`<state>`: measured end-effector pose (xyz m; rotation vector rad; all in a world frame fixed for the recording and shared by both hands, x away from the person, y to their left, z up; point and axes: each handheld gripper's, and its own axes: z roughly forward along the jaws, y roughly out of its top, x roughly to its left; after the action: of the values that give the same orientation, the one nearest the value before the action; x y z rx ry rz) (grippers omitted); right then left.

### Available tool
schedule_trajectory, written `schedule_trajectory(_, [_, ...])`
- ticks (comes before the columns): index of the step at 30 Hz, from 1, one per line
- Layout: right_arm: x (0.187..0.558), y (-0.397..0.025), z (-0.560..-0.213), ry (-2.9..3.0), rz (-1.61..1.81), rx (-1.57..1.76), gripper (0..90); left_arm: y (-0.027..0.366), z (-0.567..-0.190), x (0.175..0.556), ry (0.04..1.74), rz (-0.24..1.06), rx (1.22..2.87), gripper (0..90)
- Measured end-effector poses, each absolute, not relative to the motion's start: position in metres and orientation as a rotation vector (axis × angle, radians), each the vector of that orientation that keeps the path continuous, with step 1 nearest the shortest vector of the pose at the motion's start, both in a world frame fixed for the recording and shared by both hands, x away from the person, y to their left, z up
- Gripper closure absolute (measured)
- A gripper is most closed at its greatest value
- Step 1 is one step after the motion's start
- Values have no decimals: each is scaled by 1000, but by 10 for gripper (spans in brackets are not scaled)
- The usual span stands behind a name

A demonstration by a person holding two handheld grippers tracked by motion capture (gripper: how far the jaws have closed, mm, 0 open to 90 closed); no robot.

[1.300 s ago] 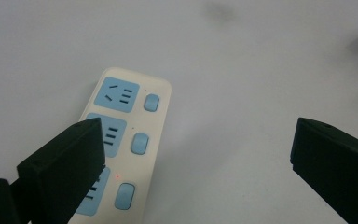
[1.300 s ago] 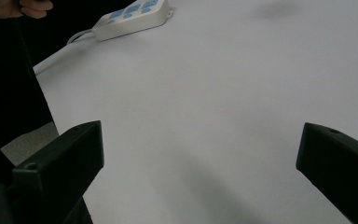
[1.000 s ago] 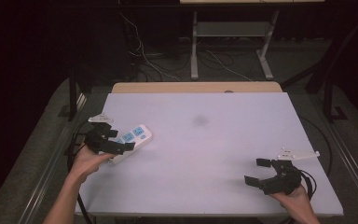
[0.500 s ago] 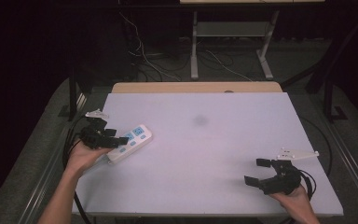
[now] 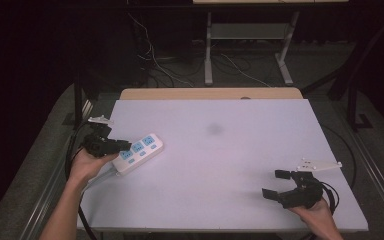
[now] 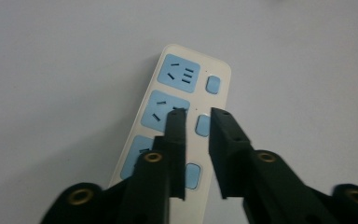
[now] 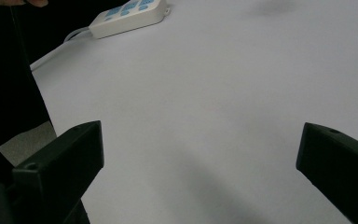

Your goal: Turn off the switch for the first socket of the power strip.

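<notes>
A white power strip (image 5: 141, 151) with blue sockets lies at the table's left side, its cord (image 5: 97, 179) trailing off toward the near left edge. My left gripper (image 5: 124, 146) sits at the strip's near-left end. In the left gripper view its jaws (image 6: 198, 112) stand almost together just above the power strip (image 6: 186, 88), with nothing between them. My right gripper (image 5: 274, 184) rests near the front right corner, open and holding nothing. In the right gripper view the wide-spread jaws (image 7: 200, 149) face bare table, with the power strip (image 7: 128, 14) far off.
The white table top (image 5: 220, 150) has a faint dark smudge (image 5: 214, 129) near its middle. Beyond the far wooden edge (image 5: 210, 93), cables and a metal stand lie on the floor. A dark table edge (image 7: 9, 93) shows at left in the right gripper view.
My left gripper has drawn back to the left, and the power strip has shifted slightly left and nearer with it. The right gripper has stayed in place.
</notes>
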<state>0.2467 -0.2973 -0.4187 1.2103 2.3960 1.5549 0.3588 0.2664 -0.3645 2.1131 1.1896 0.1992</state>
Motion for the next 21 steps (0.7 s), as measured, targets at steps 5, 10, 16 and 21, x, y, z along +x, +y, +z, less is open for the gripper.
schedule_trajectory(5, [247, -298, -419, 2397, 1554, 1210, 5, 268, -367, 362, 1206, 193, 2114, 889])
schedule_trajectory(10, [247, -298, -419, 2397, 1554, 1210, 5, 268, -370, 364, 1217, 187, 2145, 894])
schedule_trajectory(16, [247, -298, -419, 2397, 1552, 1209, 5, 266, -375, 367, 1231, 183, 2164, 895])
schedule_trajectory(21, [247, -298, -419, 2400, 1549, 1211, 5, 264, -378, 369, 1227, 170, 2195, 895])
